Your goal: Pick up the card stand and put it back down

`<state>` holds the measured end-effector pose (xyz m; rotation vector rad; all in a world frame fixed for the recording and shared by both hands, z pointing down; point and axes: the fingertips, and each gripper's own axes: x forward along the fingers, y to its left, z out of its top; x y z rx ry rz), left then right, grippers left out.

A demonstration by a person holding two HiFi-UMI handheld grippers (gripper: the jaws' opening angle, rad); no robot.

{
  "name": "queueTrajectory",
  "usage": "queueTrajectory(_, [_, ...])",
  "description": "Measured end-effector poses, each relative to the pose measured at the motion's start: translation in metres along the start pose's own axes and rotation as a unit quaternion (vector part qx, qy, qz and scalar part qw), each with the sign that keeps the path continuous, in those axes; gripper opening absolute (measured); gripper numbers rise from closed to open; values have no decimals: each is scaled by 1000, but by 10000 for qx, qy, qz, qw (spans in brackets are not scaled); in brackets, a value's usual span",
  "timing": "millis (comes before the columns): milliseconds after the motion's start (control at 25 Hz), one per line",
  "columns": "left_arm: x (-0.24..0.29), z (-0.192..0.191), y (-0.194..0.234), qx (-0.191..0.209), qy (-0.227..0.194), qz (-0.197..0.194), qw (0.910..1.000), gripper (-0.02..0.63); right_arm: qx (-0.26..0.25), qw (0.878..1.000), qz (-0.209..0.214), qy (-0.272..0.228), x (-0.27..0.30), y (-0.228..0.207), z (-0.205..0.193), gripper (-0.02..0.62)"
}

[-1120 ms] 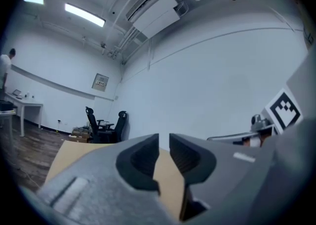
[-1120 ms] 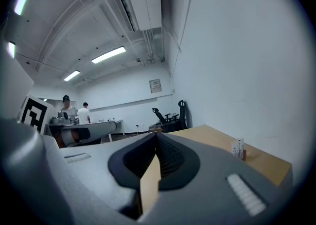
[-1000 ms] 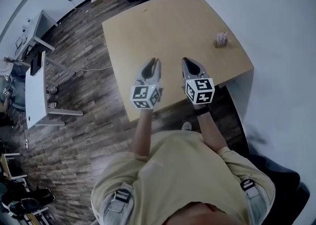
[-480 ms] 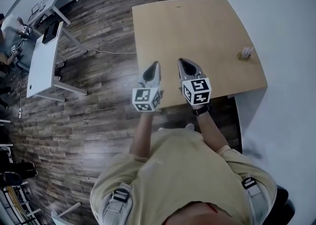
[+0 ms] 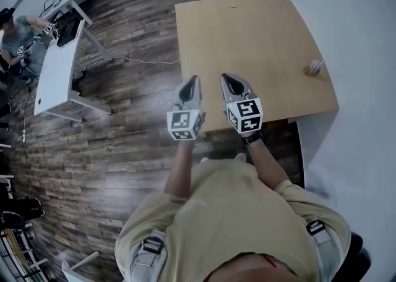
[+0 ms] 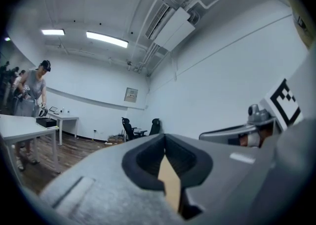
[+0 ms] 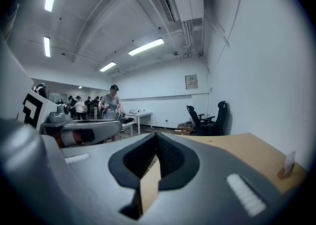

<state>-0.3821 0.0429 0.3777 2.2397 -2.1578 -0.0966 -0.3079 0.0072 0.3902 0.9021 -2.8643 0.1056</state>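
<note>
Left gripper (image 5: 193, 80) and right gripper (image 5: 226, 78) clenched, empty — centre frame, by table (image 5: 247, 33) edge. Card stand (image 5: 315, 67) far right — well apart.

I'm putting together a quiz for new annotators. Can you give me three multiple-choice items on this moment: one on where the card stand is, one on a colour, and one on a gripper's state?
1. In the head view, where on the table is the card stand?
A. near its right edge
B. at its middle
C. between the two grippers

2. What colour is that table?
A. white
B. light wood
C. black

3. How is the left gripper?
A. wide open
B. shut on the card stand
C. shut and empty

Answers: 1 A, since the stand sits by the right edge, far from both grippers. 2 B, since the top is tan wood. 3 C, since the left gripper view shows the jaws together with nothing between them.
</note>
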Motion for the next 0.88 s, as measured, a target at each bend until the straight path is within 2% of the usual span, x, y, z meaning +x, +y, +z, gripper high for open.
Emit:
queueTrajectory(240, [-15, -11, 3, 30, 137, -154, 9998, 3, 21, 9999, -95, 52, -3, 14, -8, 5])
queueTrajectory(440, [-23, -21, 12, -80, 299, -209, 9993, 3, 55, 9994, -248, 230, -5, 27, -19, 5])
queueTrajectory(600, [-20, -40, 22, -262, 359, -262, 9987, 3, -109, 9985, -249, 482, -2, 38, -38, 5])
queueTrajectory(720, [-11, -58, 14, -456, 397, -313, 9977, 3, -209, 9976, -217, 617, -12, 36, -52, 5])
queueTrajectory(880, [8, -78, -6, -625, 547, -366, 9959, 3, -296, 9967, -299, 692, -33, 12, -63, 5])
